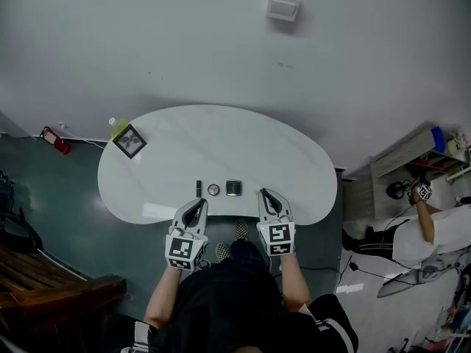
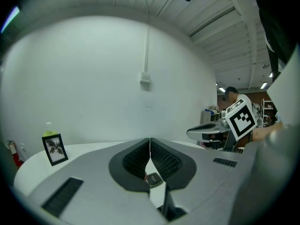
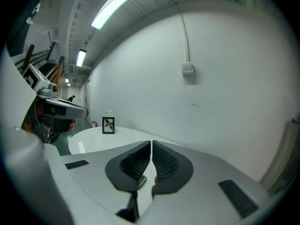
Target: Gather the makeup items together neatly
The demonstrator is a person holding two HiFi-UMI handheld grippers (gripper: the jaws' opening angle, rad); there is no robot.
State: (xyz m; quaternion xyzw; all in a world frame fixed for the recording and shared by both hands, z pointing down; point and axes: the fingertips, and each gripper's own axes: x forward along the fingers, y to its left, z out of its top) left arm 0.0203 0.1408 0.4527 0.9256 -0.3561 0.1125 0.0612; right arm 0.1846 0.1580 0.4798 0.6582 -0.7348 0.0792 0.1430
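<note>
Three makeup items sit in a short row near the front edge of the white surface (image 1: 294, 168). Left to right that's a slim dark stick (image 1: 199, 188), a round compact (image 1: 213, 190) and a square dark compact (image 1: 233, 188), close together but not touching. Left gripper (image 1: 200, 204) is just on the near side of the stick, and its fingers (image 2: 138, 161) are pressed together with nothing between them. In the left gripper view the square compact peeks through the gap lower down, out on the surface beyond. Right gripper (image 1: 263, 194) is off to the right of the square compact, a little apart from it, with its fingers (image 3: 164, 163) also closed tight and empty. The stick's long axis runs straight away from the person toward the wall, though I can't tell which end is the cap. Way over at the surface's left end there's a picture frame (image 1: 129, 140) with a yellow-green bottle (image 1: 118, 126) right behind it, contents not readable.
</note>
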